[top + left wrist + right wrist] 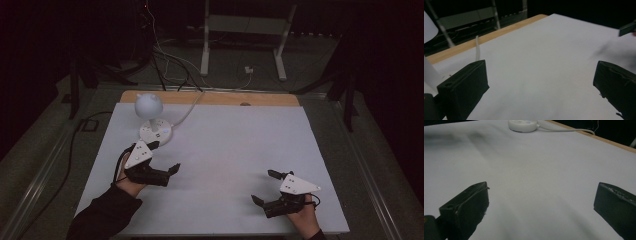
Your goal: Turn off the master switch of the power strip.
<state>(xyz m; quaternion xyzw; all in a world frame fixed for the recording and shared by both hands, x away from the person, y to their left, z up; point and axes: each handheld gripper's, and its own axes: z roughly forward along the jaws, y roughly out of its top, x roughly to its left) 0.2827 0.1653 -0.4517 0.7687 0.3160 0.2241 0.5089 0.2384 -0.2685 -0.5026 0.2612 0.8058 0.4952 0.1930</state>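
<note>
Nearest the person, the right gripper [269, 186] rests low on the white sheet [235, 150], well apart from the lamp [151, 116] and on the far side of the sheet from it. Its jaws stand wide apart with nothing between them; in the right gripper view they frame bare sheet, with the lamp's round base [523, 125] and its white cord [564, 130] far ahead. The left gripper [167, 160] sits much closer to the lamp — just in front of the base, one jaw reaching toward it, the other pointing out over the sheet. It too is spread wide and grips nothing; whether the nearer jaw touches the base cannot be told from the high view. In the left gripper view the lamp's pale shade [429, 27] shows at the left edge, its stem [429, 72] below it.

The lamp stands upright near the sheet's far left corner, globe shade above a disc base, the cord running off toward the wooden table edge [210, 98] behind it.

The step in hand looks like an approach to the lamp by the left gripper. To do it well, turn the hand so both jaws face the base or stem squarely, come in slowly and low, and keep clear of the cord — a sideways knock could tip the top-heavy shade.
</note>
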